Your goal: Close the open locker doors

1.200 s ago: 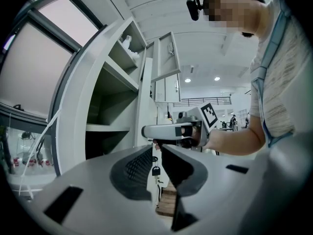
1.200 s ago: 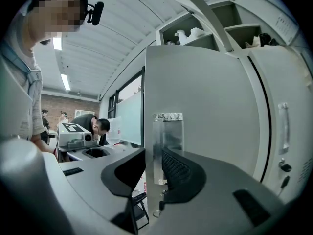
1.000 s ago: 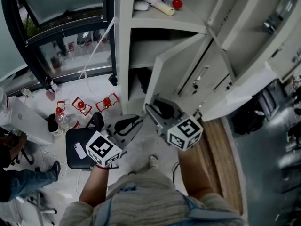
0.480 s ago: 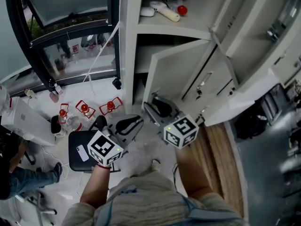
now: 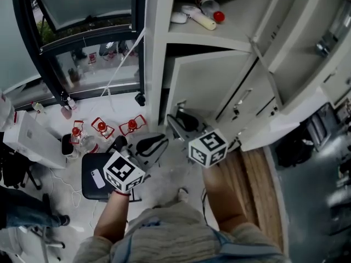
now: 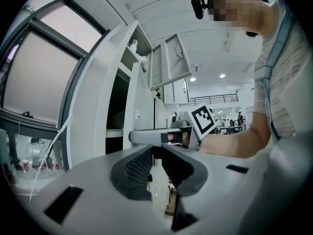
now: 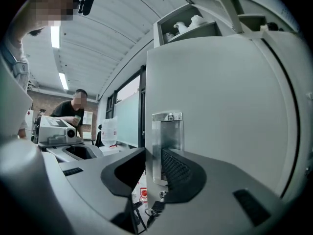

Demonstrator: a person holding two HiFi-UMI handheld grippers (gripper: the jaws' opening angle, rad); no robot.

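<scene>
Locker unit (image 5: 158,64): white, tall, filling the far right of the head view. Several doors stand open, and one shelf (image 5: 236,21) carries a red-capped bottle (image 5: 210,8).

Locker door (image 5: 205,86) (image 7: 220,106): lower tier, swung part-way out toward the person. Its free edge lies at its left, above the floor (image 5: 159,182).

Right gripper (image 5: 176,120) (image 7: 152,166): at the lower part of that free edge. Fingers clenched on the edge, one on each face of the door.

Left gripper (image 5: 163,138) (image 6: 156,151): near and left of the right gripper, apart from the door, pointing toward it. Fingers drawn together at the tips, with nothing between them.

Latch plate (image 7: 166,141): bright metal, upright, on the door face just inside the free edge. It sits in the gap between the right gripper's fingers, and the right finger overlaps its lower corner.
</scene>
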